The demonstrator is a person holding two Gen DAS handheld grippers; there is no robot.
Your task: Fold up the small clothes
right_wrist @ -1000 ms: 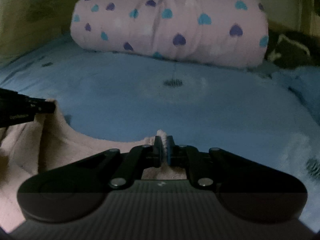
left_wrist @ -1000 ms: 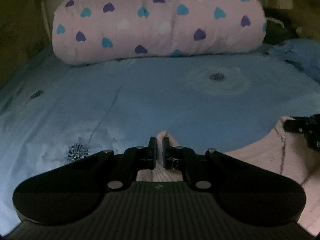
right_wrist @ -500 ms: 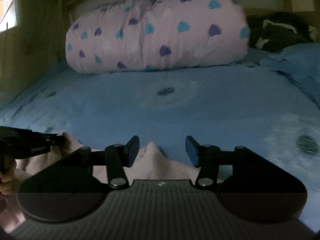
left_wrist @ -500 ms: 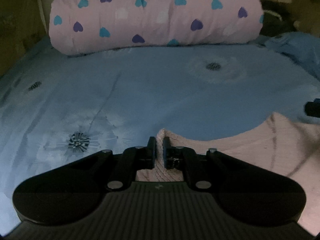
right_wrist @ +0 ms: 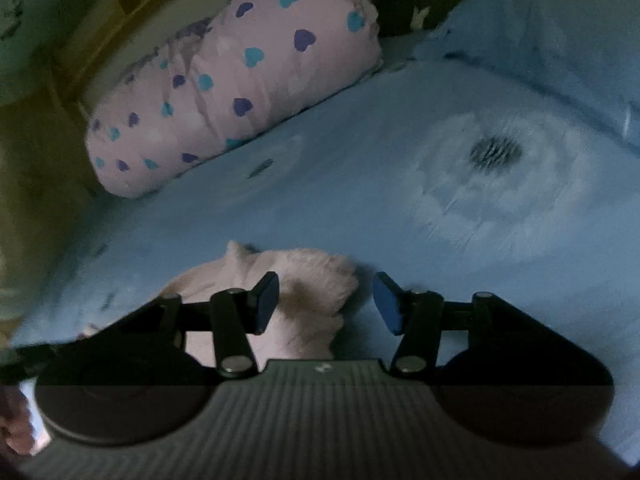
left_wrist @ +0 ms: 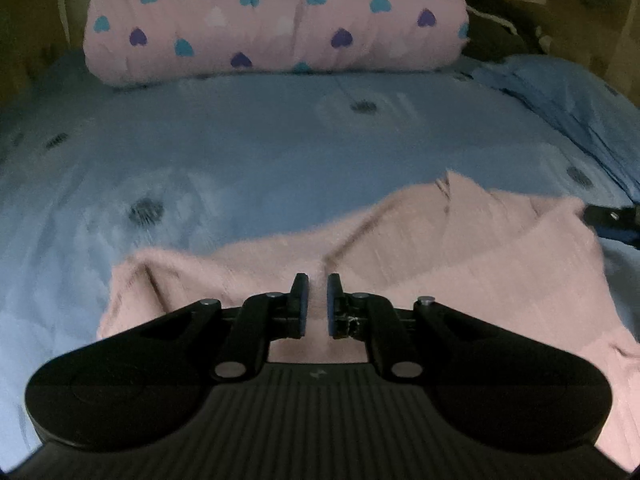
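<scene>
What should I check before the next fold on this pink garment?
1. Left gripper released: cannot tell; narrow gap, pink cloth showing between its fingers.
2. Right gripper free: ok; open wide, nothing clamped.
3. Pink garment lying flat: not ok; ridges and a raised corner on its far edge.
4. Garment fully on the blue bedsheet: ok as far as visible.
5. Heart-print duvet roll out of the way: ok; well behind the garment.
</scene>
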